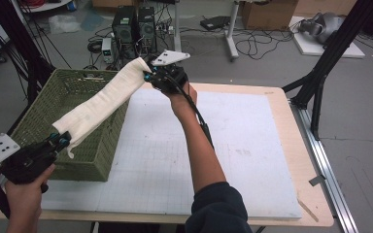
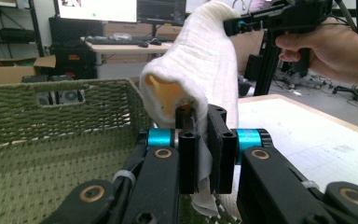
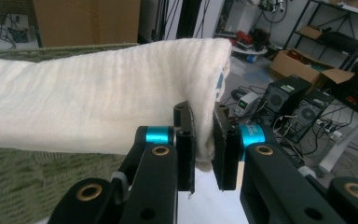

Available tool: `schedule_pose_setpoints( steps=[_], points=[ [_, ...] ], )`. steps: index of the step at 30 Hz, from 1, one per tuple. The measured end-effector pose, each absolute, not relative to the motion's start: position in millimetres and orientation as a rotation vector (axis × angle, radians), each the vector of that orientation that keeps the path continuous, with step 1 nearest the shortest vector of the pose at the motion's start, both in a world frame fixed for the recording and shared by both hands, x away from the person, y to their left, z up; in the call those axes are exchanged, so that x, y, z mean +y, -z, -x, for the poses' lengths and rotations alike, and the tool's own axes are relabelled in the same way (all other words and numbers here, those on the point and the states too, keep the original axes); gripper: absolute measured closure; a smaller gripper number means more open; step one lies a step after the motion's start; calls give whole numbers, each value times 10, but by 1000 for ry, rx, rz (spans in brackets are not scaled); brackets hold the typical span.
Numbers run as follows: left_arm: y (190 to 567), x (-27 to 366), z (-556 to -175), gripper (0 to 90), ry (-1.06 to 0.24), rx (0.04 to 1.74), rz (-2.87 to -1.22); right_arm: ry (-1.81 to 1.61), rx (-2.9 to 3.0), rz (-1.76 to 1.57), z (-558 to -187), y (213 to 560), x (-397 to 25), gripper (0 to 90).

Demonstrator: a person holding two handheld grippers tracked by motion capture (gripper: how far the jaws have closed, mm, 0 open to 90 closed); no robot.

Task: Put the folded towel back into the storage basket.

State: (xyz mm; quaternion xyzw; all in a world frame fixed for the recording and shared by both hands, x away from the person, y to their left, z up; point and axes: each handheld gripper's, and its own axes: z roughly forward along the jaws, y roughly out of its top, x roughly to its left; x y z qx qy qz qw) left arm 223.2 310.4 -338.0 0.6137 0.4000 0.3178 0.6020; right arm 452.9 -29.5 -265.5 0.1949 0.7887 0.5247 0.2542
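A cream folded cloth hangs stretched in the air between my two grippers, above the green woven basket. My left gripper is shut on the cloth's near end at the lower left, over the basket's front corner. My right gripper is shut on the far end, by the basket's far right corner. In the left gripper view the cloth rises from my left gripper to the right gripper. In the right gripper view the cloth runs left from my right gripper.
The basket stands on the left of the white gridded mat that covers the wooden table. Black frame legs stand at the table's right. Computers and cables lie on the floor beyond.
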Motion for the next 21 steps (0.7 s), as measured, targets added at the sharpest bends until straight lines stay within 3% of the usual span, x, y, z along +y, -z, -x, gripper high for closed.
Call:
schedule_pose_setpoints(
  steps=[21],
  points=[
    [3463,3415,-2069,837,-820,1028,-1424,-1413,2202,-486,-4767,2759,529,814]
  ],
)
